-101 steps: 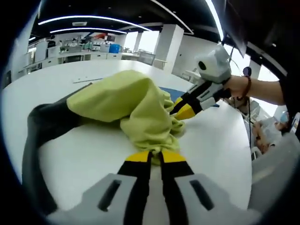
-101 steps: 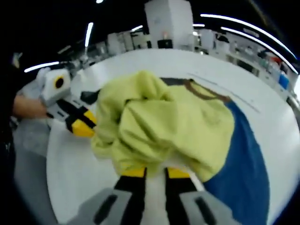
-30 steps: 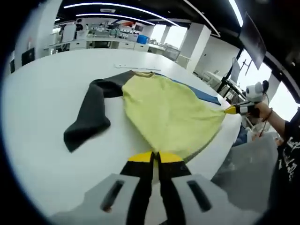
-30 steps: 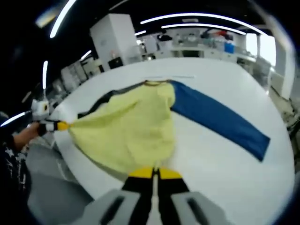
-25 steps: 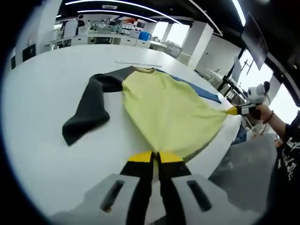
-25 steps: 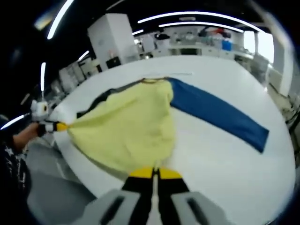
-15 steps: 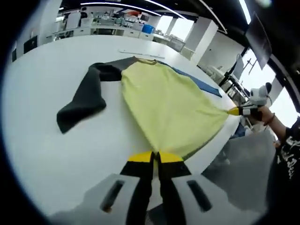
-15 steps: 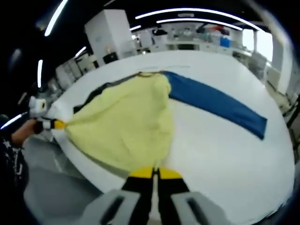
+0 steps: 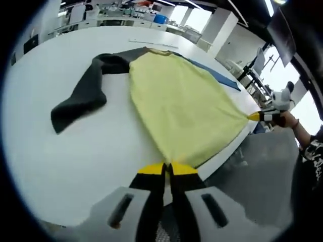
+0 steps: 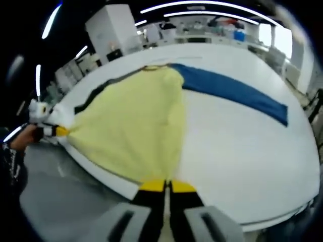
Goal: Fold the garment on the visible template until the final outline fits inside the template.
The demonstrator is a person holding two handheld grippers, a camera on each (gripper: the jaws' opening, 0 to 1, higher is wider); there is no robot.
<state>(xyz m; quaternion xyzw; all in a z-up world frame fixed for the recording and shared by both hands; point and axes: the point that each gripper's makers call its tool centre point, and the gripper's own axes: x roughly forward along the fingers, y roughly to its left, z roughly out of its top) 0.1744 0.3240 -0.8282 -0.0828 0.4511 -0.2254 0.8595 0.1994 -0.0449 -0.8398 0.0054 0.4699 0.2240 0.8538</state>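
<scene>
The left gripper (image 9: pixel 167 169) is clamped on one bottom corner of the shirt (image 9: pixel 176 101). The right gripper (image 10: pixel 166 185) is clamped on the other bottom corner. In the left gripper view the right one also shows far off to the right, with a hand (image 9: pixel 291 119) behind it. In the right gripper view the left one shows far off to the left.

The shirt lies on the white table (image 9: pixel 60 146), straight ahead of both grippers. Its yellow middle runs away from the jaws toward the collar. A dark sleeve (image 9: pixel 83 93) lies ahead and to the left of the left gripper. A blue sleeve (image 10: pixel 232 91) lies ahead and to the right of the right gripper.

A few seconds ago the shirt was a crumpled heap and the two grippers were close together. Now they are well apart and the yellow part is pulled wide and mostly smooth. In the last second the bottom edge has also slid back, so it now hangs a little over the table edge near the jaws.

That likely means the spreading step is about done, and no fold has been made yet. I cannot see a template outline in these pictures. The next move probably is to let the bottom edge rest flat, then fold the sleeves in.
</scene>
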